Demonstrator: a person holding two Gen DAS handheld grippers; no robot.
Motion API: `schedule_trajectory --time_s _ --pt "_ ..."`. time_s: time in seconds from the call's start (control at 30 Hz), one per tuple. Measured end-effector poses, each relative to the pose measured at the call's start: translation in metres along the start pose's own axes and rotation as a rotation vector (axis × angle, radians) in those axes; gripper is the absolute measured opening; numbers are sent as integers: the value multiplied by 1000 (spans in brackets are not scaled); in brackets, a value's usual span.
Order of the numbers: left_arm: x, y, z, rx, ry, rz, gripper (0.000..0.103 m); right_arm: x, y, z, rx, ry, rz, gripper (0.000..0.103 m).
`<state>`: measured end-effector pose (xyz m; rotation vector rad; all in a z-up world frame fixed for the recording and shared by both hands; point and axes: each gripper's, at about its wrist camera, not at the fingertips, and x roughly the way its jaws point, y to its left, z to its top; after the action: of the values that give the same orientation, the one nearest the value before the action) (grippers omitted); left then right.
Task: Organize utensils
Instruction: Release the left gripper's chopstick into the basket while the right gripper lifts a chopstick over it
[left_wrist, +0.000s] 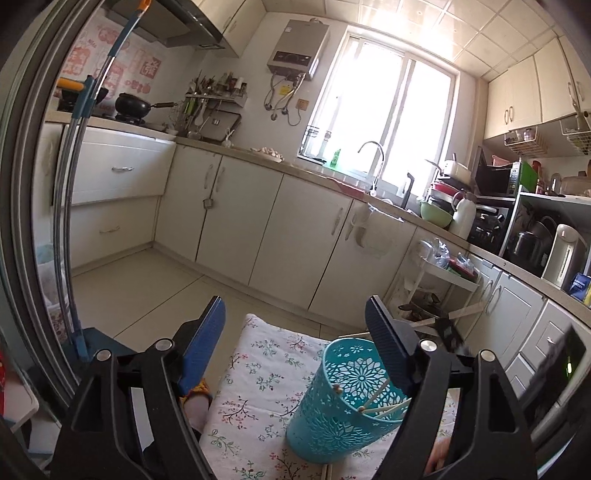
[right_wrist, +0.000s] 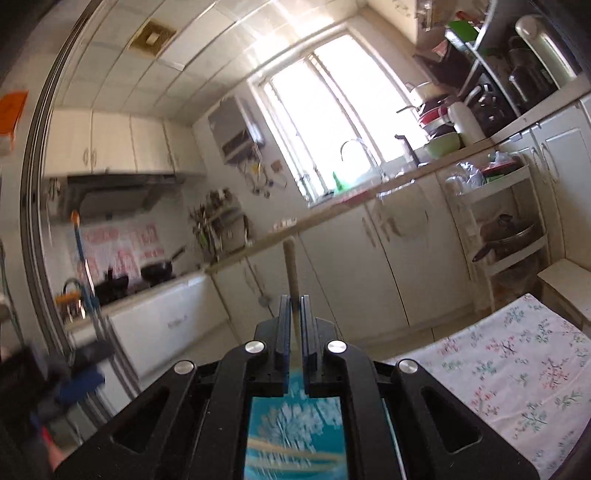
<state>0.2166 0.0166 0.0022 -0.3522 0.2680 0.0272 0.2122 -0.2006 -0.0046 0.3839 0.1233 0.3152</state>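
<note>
A teal cut-out utensil holder (left_wrist: 343, 402) stands tilted on the floral tablecloth (left_wrist: 266, 369), with thin wooden chopsticks (left_wrist: 384, 406) inside it. My left gripper (left_wrist: 295, 306) is open around it. Its right finger overlaps the holder's rim and its left finger stays well clear. My right gripper (right_wrist: 294, 299) is shut on a pale wooden utensil handle (right_wrist: 290, 266) that sticks out past its tips. The holder (right_wrist: 295, 432) shows blurred below its jaws. In the left wrist view the right gripper (left_wrist: 448, 332) is a blur just right of the holder.
White cabinets run under a counter with a sink faucet (left_wrist: 373, 155). A white shelf trolley (left_wrist: 443, 280) stands by the table's far corner. A mop handle (left_wrist: 74, 221) leans at the left. Pans sit on the stove (left_wrist: 129, 107). Floor lies beyond the table.
</note>
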Motion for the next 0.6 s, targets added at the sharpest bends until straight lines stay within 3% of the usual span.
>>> schedule_trajectory --time_s 0.47,0.5,0.57,0.6 --pt "2 8 -1 -3 26 6 74 -31 -2 -6 -50 72 -15 7" --pt "2 9 -2 1 30 5 74 -36 -4 -9 -47 102 -12 10" --pt "5 12 -3 8 46 0 74 -45 -4 -14 -48 130 -11 28" --pt "7 12 -4 12 52 0 74 -48 -3 -17 -60 144 -17 32"
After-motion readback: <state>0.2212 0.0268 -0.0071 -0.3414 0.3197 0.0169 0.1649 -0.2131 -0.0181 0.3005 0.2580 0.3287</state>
